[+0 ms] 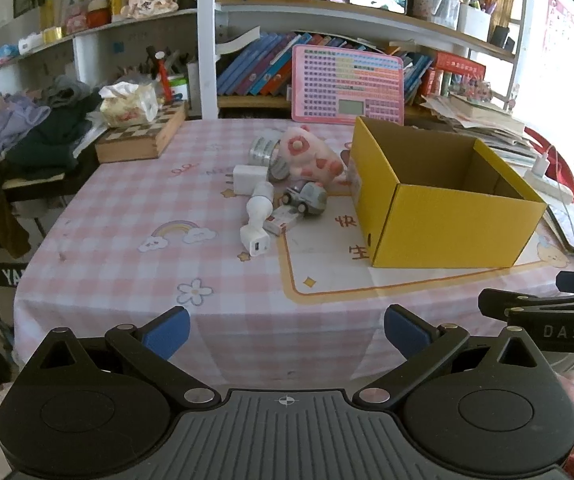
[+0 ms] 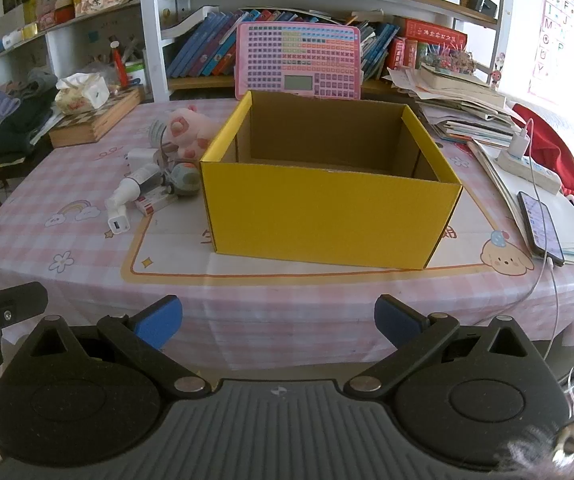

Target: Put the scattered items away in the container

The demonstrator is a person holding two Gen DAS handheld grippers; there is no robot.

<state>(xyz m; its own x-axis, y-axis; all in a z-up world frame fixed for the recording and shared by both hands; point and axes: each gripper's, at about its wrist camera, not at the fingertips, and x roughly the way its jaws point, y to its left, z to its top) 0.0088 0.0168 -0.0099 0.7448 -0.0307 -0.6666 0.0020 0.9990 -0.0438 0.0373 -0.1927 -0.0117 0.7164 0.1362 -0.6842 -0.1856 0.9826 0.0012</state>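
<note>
A yellow cardboard box point(image 1: 447, 228) point(image 2: 327, 216) stands open-topped on the pink checked tablecloth, and nothing shows inside it. Left of it lies a cluster: a pink plush toy point(image 1: 311, 156) point(image 2: 189, 126), a grey toy car point(image 1: 307, 198) point(image 2: 183, 178), a white spray bottle point(image 1: 259, 204) point(image 2: 137, 184), a white USB charger point(image 1: 255, 243) point(image 2: 117, 221), a white adapter block point(image 1: 249, 178), a small red-and-white box point(image 1: 283, 220) point(image 2: 153, 202) and tape rolls point(image 1: 265, 148). My left gripper point(image 1: 287, 330) is open at the near table edge. My right gripper point(image 2: 278, 320) is open in front of the box.
A wooden chessboard box point(image 1: 143, 136) with a tissue pack sits at the back left beside piled clothes. A pink keyboard toy point(image 1: 347, 84) leans against the bookshelf. Right of the yellow box lie a phone point(image 2: 541, 228), a power strip point(image 2: 527, 166) with cable, and stacked papers.
</note>
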